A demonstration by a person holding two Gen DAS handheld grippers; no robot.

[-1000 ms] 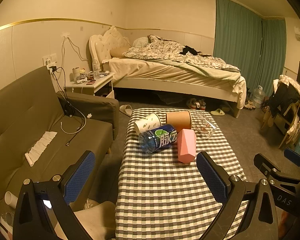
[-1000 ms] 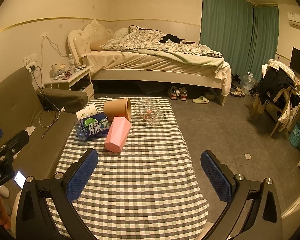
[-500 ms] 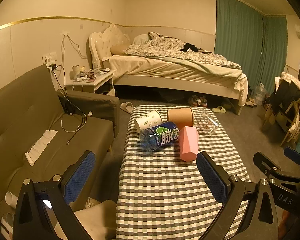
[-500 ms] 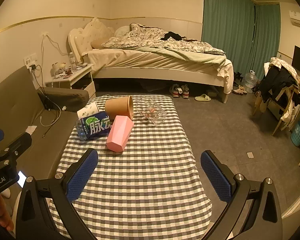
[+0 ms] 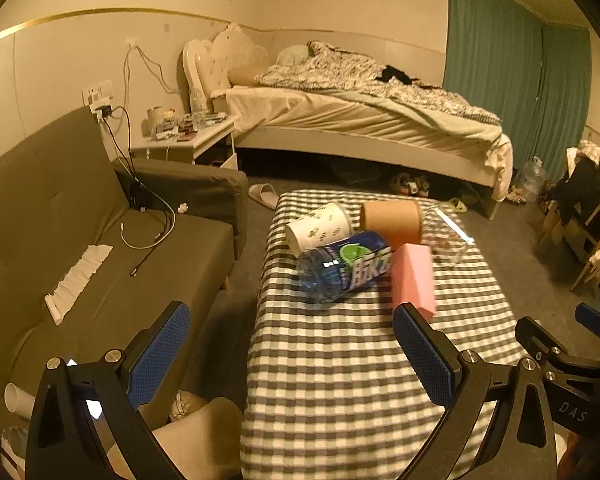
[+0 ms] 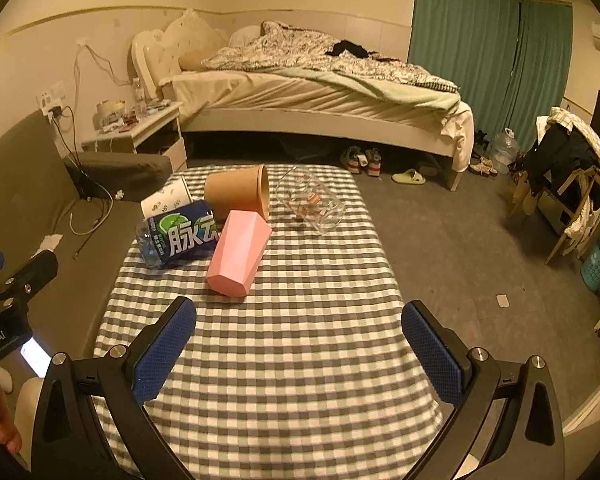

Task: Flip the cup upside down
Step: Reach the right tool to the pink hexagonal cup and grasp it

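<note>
Several cups lie on their sides at the far end of a checked table [image 6: 284, 360]: a pink faceted cup [image 6: 238, 254] [image 5: 413, 276], a brown paper cup [image 6: 238, 196] [image 5: 392, 222], a white printed paper cup [image 6: 167, 202] [image 5: 320, 228] and a clear glass cup [image 6: 312, 204] [image 5: 446, 238]. A blue drink bottle [image 6: 178, 236] [image 5: 344, 266] lies beside them. My left gripper [image 5: 290, 354] is open and empty over the table's near left edge. My right gripper [image 6: 298, 350] is open and empty above the table's near half, short of the cups.
A grey sofa [image 5: 60, 248] with cables and a folded tissue runs along the table's left side. A bed [image 6: 320, 96], a nightstand [image 6: 140, 128] and shoes lie beyond. A chair with clothes [image 6: 568, 176] stands at the right.
Both grippers have moved forward toward the cups, which look larger and nearer. Both stay open and empty. The objects on the table have not moved.
</note>
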